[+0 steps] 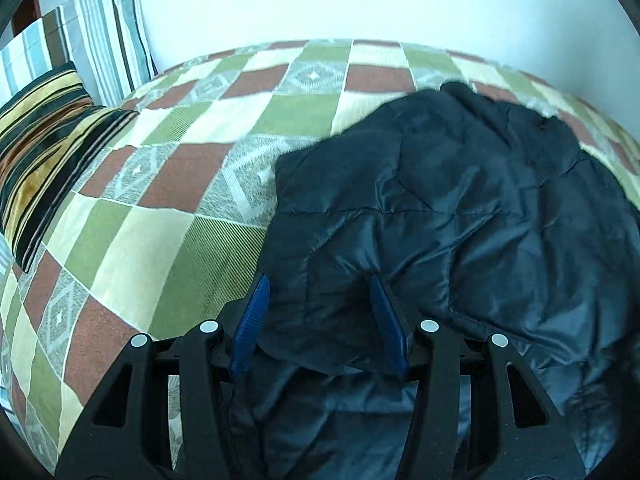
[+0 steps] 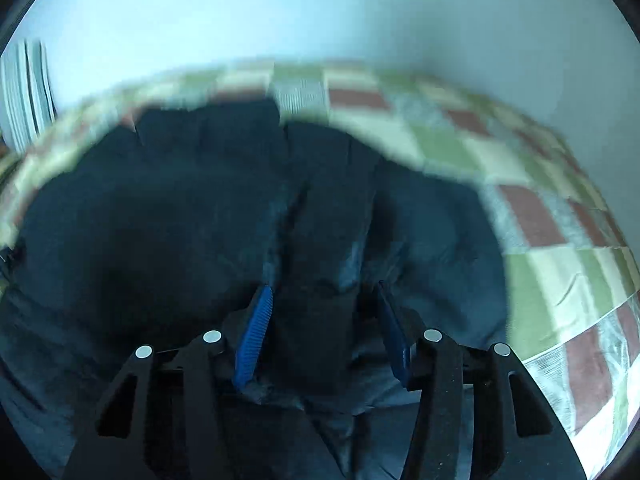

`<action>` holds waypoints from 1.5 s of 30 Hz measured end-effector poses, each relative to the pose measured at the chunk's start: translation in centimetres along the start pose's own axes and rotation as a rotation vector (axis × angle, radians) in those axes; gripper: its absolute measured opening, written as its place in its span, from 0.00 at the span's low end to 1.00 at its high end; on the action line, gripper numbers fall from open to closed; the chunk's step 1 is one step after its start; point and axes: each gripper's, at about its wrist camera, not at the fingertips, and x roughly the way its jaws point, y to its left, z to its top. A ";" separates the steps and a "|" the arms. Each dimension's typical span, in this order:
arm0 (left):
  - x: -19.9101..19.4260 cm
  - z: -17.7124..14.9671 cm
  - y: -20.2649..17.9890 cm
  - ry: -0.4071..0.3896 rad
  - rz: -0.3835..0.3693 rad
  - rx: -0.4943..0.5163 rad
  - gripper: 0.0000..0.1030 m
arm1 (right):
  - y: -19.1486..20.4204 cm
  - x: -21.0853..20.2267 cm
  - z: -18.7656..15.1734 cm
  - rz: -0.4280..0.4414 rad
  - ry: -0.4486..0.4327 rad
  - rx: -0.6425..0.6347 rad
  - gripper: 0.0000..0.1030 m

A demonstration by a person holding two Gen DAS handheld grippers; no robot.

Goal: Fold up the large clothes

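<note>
Across the bed (image 1: pixel 168 240), with its checked cover of green, cream and rust squares, a dark quilted jacket (image 1: pixel 460 208) lies crumpled toward the near edge, with its far part reaching toward the wall side. Striped pillows (image 1: pixel 44 132) sit at the far left corner, well apart from it. Both tools are over the jacket's near hem. The left tongs (image 1: pixel 318 292) stand spread, fabric bunched between the blue pads but not pinched. The right tongs (image 2: pixel 324 296) are likewise parted over a raised ridge of cloth; that view is blurred. To do this well, I judge each should close on one hem layer only, level with the other, before lifting evenly.
</note>
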 end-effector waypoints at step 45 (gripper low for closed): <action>-2.5 -1.1 -1.4 0.007 -0.004 0.118 0.60 | -3.1 -3.8 -0.5 0.040 -0.024 0.060 0.67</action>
